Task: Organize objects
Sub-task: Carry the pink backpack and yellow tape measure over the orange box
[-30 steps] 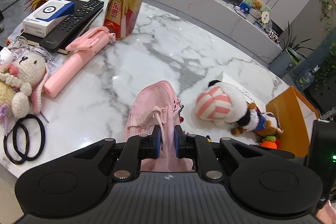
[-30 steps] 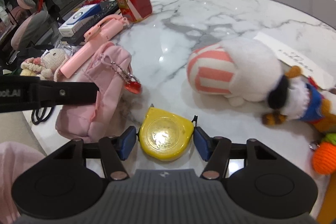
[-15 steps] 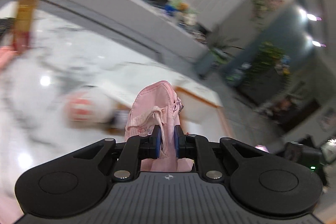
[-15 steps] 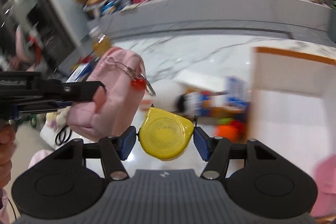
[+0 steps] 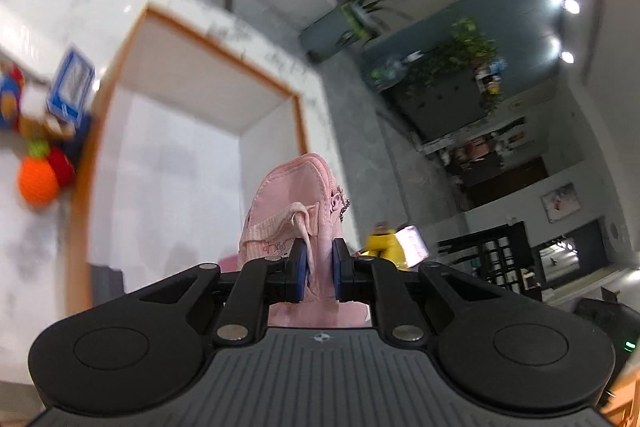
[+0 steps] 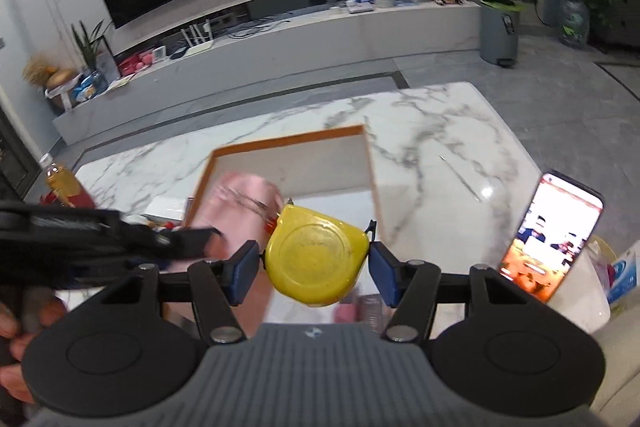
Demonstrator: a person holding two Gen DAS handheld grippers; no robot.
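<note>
left gripper [image 5: 317, 269]: jaws narrow, clamped on the pink pouch [image 5: 294, 211], which stands up between the blue pads and is carried in the air over the box.
right gripper [image 6: 314, 267]: jaws set wide around the yellow tape measure [image 6: 316, 259], gripping it by its sides, lifted above the near edge of the box.
box [image 6: 370, 163]: orange-rimmed, white inside, sitting on the marble surface [image 6: 440, 131].
pouch from the right wrist view: blurred pink, just left of the tape measure, over the box's left part.
toys [image 5: 38, 175]: an orange and red knitted bunch just outside the box's left wall.
phone [image 6: 554, 235]: lit screen, propped at the right.
bottle [image 6: 60, 181]: far left on the surface.
</note>
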